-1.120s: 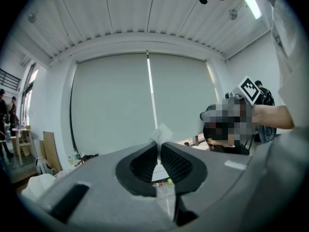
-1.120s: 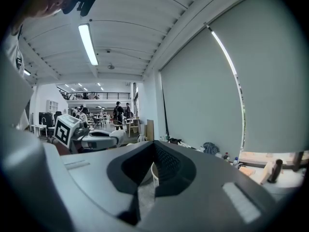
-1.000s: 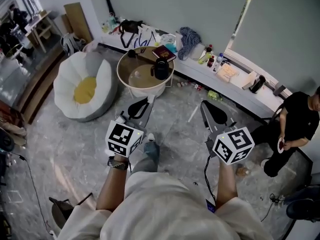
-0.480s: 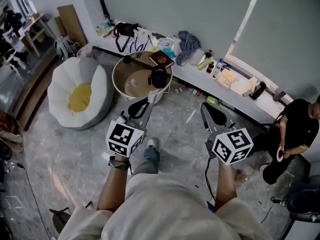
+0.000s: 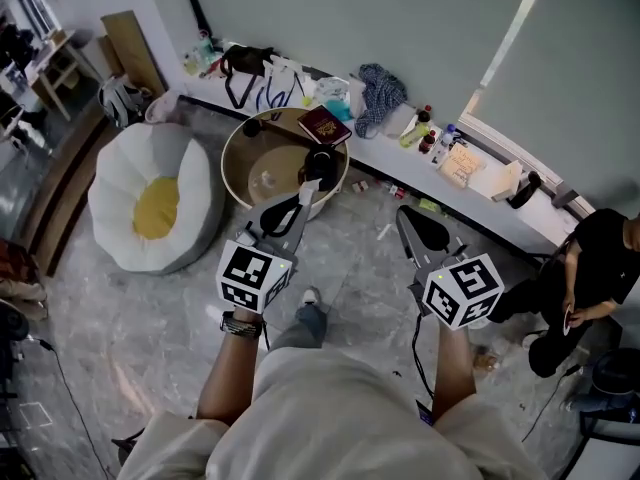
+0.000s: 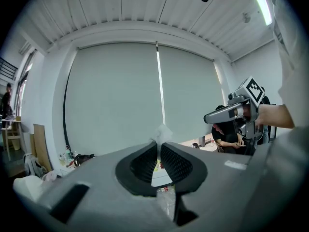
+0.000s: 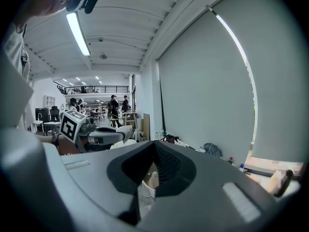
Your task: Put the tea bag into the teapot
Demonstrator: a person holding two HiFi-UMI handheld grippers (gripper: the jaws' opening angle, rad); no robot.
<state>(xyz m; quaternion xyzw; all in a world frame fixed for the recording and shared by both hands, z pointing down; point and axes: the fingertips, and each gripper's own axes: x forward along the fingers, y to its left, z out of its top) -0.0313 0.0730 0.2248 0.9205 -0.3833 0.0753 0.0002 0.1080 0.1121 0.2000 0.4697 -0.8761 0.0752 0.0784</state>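
Note:
A dark teapot (image 5: pixel 320 165) stands on the right side of a round pale table (image 5: pixel 240 163) in the head view. My left gripper (image 5: pixel 303 194) reaches over the table's near rim, just short of the teapot. In the left gripper view its jaws (image 6: pixel 159 144) are shut on a thin white tea bag (image 6: pixel 161 131), whose top pokes up above the tips. My right gripper (image 5: pixel 403 214) hangs over the floor to the right of the table. Its jaws (image 7: pixel 154 145) are shut with nothing between them.
A red book (image 5: pixel 325 125) and a small dark object (image 5: pixel 250 126) lie at the table's far side. A daisy-shaped floor cushion (image 5: pixel 150 203) sits to the left. A low ledge (image 5: pixel 445 158) with bags and bottles runs along the wall. A person (image 5: pixel 590 268) sits at the right.
Both grippers have moved forward toward the round table, which now lies closer under the left gripper's tips. The grip on the tea bag is unchanged.

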